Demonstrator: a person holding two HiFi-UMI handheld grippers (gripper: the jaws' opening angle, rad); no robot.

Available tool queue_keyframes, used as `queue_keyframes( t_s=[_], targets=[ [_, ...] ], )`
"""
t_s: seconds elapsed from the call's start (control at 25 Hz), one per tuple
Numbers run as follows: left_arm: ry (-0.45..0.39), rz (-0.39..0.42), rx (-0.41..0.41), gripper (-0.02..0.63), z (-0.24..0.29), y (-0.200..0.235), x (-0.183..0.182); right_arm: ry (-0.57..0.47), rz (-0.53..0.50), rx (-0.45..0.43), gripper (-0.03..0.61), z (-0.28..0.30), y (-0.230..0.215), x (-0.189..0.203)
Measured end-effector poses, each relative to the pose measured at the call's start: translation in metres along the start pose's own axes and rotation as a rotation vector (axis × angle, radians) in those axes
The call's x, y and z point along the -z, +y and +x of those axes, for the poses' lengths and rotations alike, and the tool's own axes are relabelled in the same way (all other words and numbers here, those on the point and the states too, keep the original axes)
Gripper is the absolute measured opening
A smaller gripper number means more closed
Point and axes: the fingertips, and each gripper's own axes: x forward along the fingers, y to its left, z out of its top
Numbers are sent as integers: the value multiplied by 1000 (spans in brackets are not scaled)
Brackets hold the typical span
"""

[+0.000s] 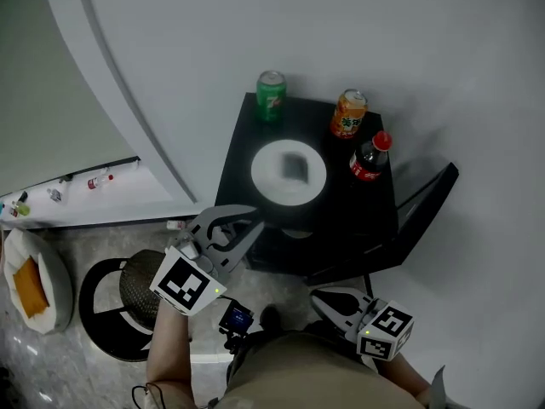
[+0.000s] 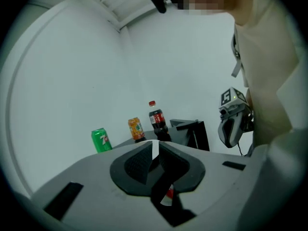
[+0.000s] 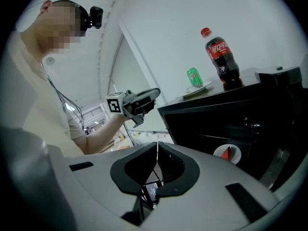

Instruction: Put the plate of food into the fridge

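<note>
The right claw [image 1: 325, 302] is nearest, low by the person's waist. Its jaws are pressed together with nothing in them. The left claw [image 1: 245, 228] is up by the near left corner of the fridge [image 1: 245, 135], also pressed together and empty.

The black fridge stands against the white wall, with its door [image 1: 426, 198] swung open to the right. The plate [image 1: 264, 177] sits on the fridge top, near the middle. There is a greyish bit of food on it, too blurred to name. So by my reading it's not in yet.

The green can [image 1: 271, 95] is at the back left and the orange can [image 1: 349, 113] at the back right. The cola bottle [image 1: 369, 156] stands just beside the plate's right rim. Lower down, in the dark opening, there is a white disc [image 3: 227, 153] with a red wedge. It may be a second plate on a shelf, but I cannot tell.

Step in hand, as I judge it, is getting hold of the plate.
- Spread one claw before it meets the rim.
- Come in level at the near edge, where nothing stands.
- Pinch the rim firmly, then lift straight and keep the plate flat so the food stays put.
- Stay off the right side, since the bottle is tall and looks tippy.
- Bring the plate down and slide it into the opening without clipping the door or the white disc.

Counts: two claws, one fridge, one door, one plate on top, two cans, one bottle, one white disc inside.
</note>
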Motion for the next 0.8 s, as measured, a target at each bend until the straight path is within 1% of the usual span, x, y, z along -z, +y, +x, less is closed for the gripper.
queue_keyframes(
  t_s=[0.04, 0.08, 0.12, 0.24, 0.32, 0.44, 0.8],
  targets=[
    [13, 17, 22, 48, 4, -2, 1, 0, 3, 2, 21, 0, -1, 0],
    [37, 35, 43, 133, 8, -5, 5, -1, 6, 5, 21, 0, -3, -1],
    [69, 54, 65, 169, 12, -7, 10, -3, 7, 6, 21, -1, -5, -1],
    [161, 114, 129, 230, 26, -14, 23, -5, 8, 0, 21, -5, -13, -4],
    [212, 168, 151, 252, 36, -16, 27, -9, 10, -11, 21, -11, -19, -6],
    [309, 263, 183, 258, 50, -18, 37, -12, 28, -29, 21, -18, -31, -8],
    [542, 343, 346, 264, 65, -24, 56, -20, 42, -62, 21, -30, -50, -11]
  ],
)
